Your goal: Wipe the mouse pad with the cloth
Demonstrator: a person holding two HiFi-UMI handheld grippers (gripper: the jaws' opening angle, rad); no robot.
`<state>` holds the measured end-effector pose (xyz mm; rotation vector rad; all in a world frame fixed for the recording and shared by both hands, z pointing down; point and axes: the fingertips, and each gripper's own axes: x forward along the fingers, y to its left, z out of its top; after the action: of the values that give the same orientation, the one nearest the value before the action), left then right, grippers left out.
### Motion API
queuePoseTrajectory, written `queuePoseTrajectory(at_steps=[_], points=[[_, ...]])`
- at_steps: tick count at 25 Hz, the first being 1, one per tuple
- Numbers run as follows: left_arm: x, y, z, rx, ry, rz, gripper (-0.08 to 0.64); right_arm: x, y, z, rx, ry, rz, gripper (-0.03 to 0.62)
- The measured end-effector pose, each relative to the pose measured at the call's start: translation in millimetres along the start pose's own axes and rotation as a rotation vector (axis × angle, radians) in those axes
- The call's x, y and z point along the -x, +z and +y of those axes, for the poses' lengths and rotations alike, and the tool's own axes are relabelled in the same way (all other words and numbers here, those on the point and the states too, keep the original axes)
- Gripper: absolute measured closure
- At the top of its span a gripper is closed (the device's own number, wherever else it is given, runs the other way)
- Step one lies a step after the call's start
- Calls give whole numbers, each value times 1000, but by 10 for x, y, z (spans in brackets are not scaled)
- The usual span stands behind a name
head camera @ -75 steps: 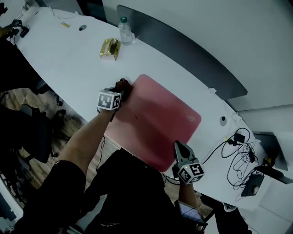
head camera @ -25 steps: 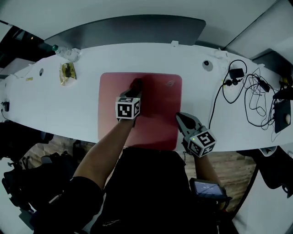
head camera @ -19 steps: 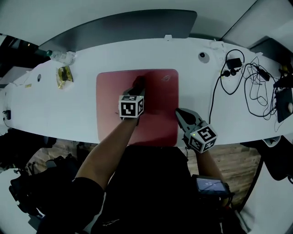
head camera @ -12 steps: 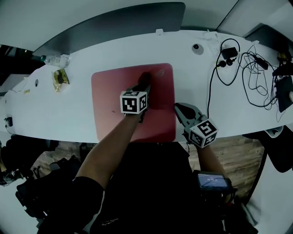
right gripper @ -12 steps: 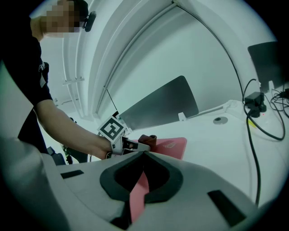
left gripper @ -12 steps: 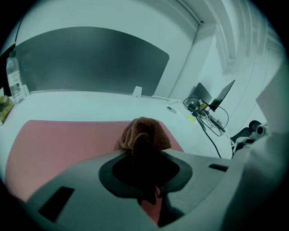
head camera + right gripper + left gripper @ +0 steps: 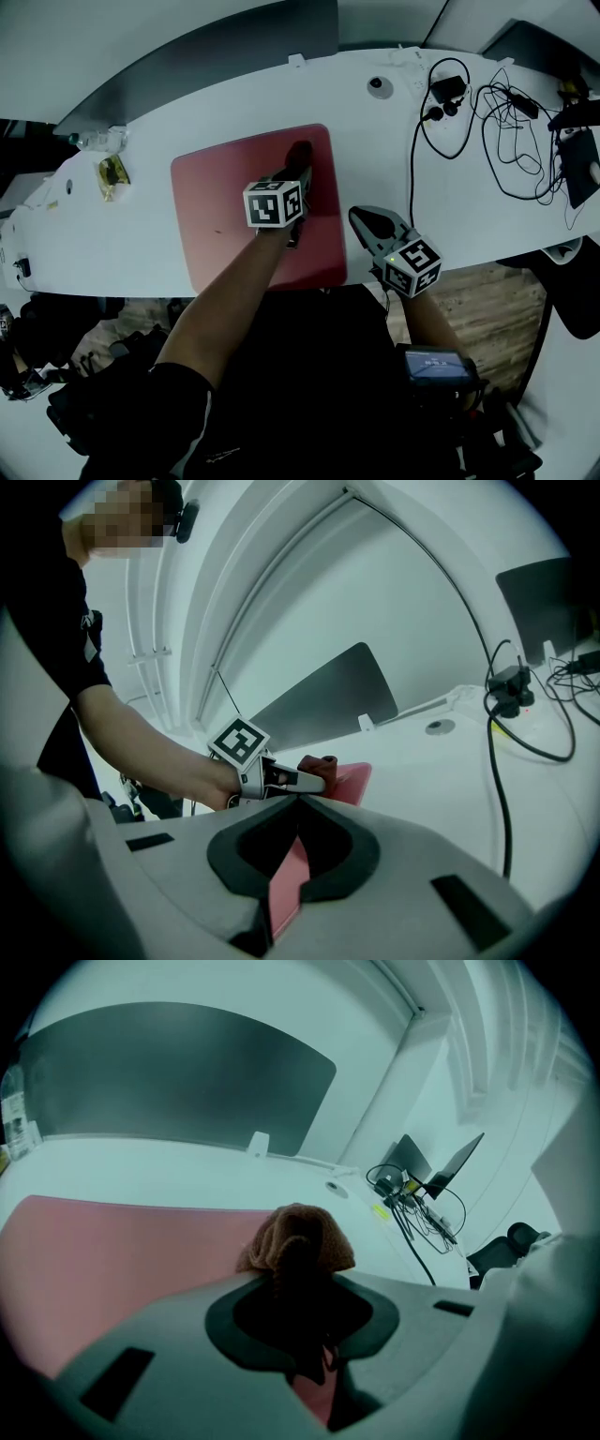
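While in left claw (image 7: 295,1252), cloth (image 7: 314,1232) forward.

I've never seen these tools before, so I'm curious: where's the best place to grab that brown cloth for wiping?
By its gathered rear, coming in low from the person's side, as the left gripper does. The cloth is a soft wad, so I'd judge its front bulges past the jaw tips and meets the pad instead of the jaws.

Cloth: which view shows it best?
Left gripper view: the cloth sits close and centred, bunched in the left claw over the mouse pad. The head view shows only a small dark lump, the right gripper view a distant side glimpse.
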<state>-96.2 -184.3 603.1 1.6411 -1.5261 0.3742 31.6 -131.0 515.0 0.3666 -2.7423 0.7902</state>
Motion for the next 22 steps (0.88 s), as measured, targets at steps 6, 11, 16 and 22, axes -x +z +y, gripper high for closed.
queuePoseTrajectory(at_steps=[6,11,16,22], points=[[-139,23,-223,-13,-16,7,477,77,-1,-125,-12,6,-2,568],[-276,34,-481,-49,-47,24,477,156,31,-248,-12,5,-11,568],[-375,77,-638,-60,-86,23,477,231,78,-404,-11,-7,-11,568],[-369,353,-791,-13,-195,-43,477,216,138,-473,-22,0,-17,568]])
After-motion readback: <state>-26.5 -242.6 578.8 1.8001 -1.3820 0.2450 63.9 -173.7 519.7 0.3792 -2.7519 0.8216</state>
